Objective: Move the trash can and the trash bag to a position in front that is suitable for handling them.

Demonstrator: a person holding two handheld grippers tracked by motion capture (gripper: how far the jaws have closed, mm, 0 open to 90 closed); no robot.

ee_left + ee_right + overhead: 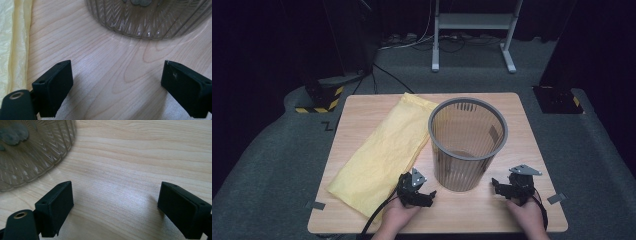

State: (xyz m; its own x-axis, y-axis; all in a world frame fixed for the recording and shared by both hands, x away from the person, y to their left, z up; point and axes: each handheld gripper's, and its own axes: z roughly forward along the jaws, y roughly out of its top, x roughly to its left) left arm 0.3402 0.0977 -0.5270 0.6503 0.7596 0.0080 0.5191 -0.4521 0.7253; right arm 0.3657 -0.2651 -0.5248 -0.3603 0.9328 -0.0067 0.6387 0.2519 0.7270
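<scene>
A grey, see-through slatted bin stands upright in the middle of the wooden table, with a crinkled yellow bag lying flat just left of it. The left gripper and right gripper flank its base, both jaws spread wide and empty.

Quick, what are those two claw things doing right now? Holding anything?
Left gripper: open, holding nothing, over bare table beside the bin.
Right gripper: open, holding nothing, on the bin's other side.
</scene>
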